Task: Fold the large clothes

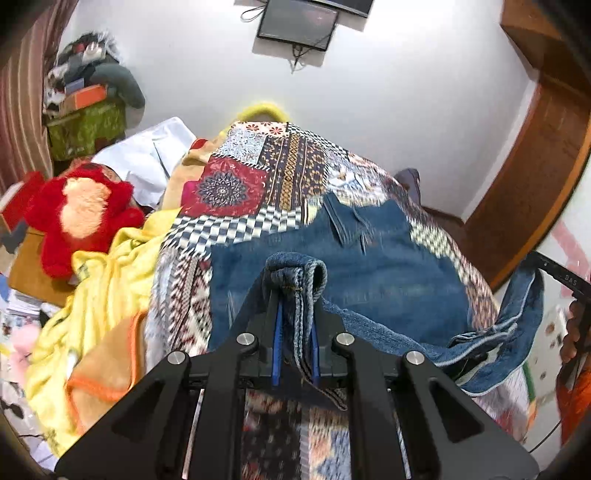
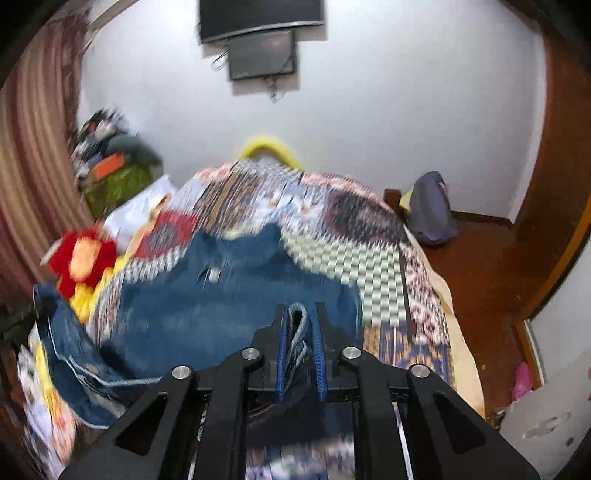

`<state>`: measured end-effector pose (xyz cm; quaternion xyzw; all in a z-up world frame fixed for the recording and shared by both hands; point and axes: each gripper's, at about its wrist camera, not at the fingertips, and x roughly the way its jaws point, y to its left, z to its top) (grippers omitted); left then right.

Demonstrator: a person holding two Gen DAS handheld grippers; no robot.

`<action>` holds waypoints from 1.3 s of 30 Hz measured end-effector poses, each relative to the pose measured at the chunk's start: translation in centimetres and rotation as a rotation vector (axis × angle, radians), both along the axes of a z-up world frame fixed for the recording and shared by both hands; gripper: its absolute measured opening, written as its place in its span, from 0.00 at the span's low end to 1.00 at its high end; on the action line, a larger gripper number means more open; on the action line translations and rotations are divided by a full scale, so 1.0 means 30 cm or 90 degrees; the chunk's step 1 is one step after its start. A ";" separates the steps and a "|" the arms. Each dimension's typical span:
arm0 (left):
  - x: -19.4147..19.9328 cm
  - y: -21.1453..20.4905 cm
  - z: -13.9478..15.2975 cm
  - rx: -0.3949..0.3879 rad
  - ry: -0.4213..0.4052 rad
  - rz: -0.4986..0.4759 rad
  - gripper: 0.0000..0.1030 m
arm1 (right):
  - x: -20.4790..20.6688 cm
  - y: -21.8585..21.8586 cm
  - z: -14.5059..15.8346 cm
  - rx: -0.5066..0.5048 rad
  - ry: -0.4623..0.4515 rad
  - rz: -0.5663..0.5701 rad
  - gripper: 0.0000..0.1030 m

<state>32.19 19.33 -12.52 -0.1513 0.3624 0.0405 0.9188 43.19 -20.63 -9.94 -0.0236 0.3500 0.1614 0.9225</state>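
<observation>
Blue denim jeans (image 1: pixel 369 280) lie spread on a patchwork bedspread (image 1: pixel 266 184). My left gripper (image 1: pixel 295 295) is shut on a bunched hem of the jeans and holds it up above the bed. My right gripper (image 2: pixel 301 317) is shut on another folded edge of the jeans (image 2: pixel 221 295). In the left wrist view the right gripper (image 1: pixel 561 277) shows at the far right with denim hanging from it. The right wrist view is blurred by motion.
A red plush toy (image 1: pixel 77 214) and yellow blankets (image 1: pixel 103 295) lie left of the bedspread. A cluttered stand (image 1: pixel 85 110) is at the back left. A grey bag (image 2: pixel 432 210) sits on the wooden floor at the right. A screen (image 1: pixel 299 22) hangs on the wall.
</observation>
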 end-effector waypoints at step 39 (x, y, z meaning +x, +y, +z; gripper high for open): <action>0.283 0.130 -0.216 0.161 0.184 0.000 0.75 | 0.302 0.105 -0.606 -0.326 0.197 0.070 0.08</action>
